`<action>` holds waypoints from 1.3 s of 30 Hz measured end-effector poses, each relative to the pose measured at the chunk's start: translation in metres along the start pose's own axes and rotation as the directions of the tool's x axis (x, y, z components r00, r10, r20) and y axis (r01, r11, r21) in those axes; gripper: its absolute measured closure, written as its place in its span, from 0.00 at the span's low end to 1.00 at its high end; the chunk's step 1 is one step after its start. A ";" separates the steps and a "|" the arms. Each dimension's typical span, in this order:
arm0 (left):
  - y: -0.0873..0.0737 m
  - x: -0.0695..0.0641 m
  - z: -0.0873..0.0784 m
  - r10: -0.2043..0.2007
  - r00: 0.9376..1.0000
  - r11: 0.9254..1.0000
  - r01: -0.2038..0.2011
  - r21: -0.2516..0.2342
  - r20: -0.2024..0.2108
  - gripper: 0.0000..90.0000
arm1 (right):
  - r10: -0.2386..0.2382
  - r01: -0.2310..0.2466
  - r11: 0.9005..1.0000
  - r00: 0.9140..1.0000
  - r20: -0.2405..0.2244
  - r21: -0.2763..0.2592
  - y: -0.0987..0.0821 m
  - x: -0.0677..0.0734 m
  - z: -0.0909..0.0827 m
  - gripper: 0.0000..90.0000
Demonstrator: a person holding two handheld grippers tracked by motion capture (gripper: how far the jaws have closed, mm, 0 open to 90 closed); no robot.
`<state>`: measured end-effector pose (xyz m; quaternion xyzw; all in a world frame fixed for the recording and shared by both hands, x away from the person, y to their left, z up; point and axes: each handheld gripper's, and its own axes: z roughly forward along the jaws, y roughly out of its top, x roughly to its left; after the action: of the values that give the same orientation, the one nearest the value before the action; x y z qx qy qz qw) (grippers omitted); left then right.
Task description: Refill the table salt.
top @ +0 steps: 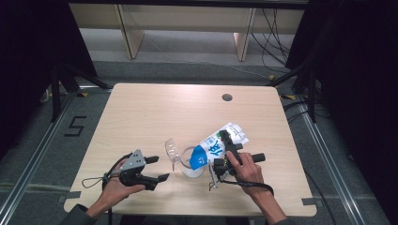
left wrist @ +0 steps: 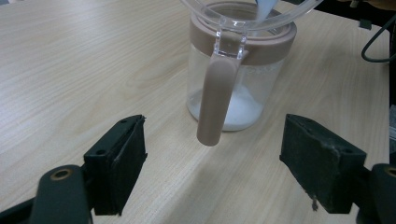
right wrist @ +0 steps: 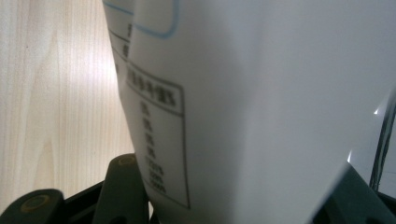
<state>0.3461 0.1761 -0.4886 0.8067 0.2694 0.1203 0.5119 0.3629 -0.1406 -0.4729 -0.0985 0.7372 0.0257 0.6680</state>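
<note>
Right gripper point(top: 228, 151) is clamped across the body of the milk carton point(top: 218, 144), jaws on opposite walls. Carton is tipped spout-down to the left of the gripper, spout end over the mouth of the clear jug point(top: 192, 165). A pale stream point(left wrist: 264, 6) drops past the rim; a shallow white layer point(left wrist: 240, 108) sits at the bottom. Looks like a pour in progress, early on, since the jug is mostly empty.

Mid-body grip makes sense: it lets the wrist roll the carton without the walls folding, and keeps the spout clear of the jaws.

Left gripper point(top: 157, 168) has its jaws spread, nothing between them, not touching anything. Jug stands directly ahead of it, brown handle point(left wrist: 215, 99) pointing back at the gap between the jaws, lid point(top: 172, 150) flipped open towards this gripper. Likely parked there to steady the handle if the jug shifts.

Risk: carton wall flexing under the clamp, so the stream surges past the rim onto the table point(top: 155, 112).
</note>
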 end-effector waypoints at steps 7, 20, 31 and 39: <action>0.000 0.000 0.000 0.007 1.000 1.000 -0.007 0.000 0.002 0.24 | -0.002 0.002 1.000 1.000 0.015 -0.020 0.000 0.001 0.001 0.57; 0.000 0.000 0.000 0.007 1.000 1.000 -0.007 0.000 0.003 0.24 | -0.006 0.006 1.000 1.000 0.001 0.014 0.001 0.000 -0.001 0.58; 0.000 0.000 0.000 0.007 1.000 1.000 -0.007 0.000 0.003 0.24 | -0.002 0.002 1.000 1.000 0.002 0.018 0.002 0.001 -0.002 0.58; 0.000 0.000 0.000 0.010 1.000 1.000 -0.010 0.000 0.003 0.24 | -0.003 0.003 1.000 1.000 -0.001 0.019 0.002 0.001 -0.002 0.59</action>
<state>0.3465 0.1758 -0.4887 0.8084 0.2645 0.1215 0.5117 0.3606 -0.1393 -0.4733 -0.0934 0.7374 0.0176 0.6687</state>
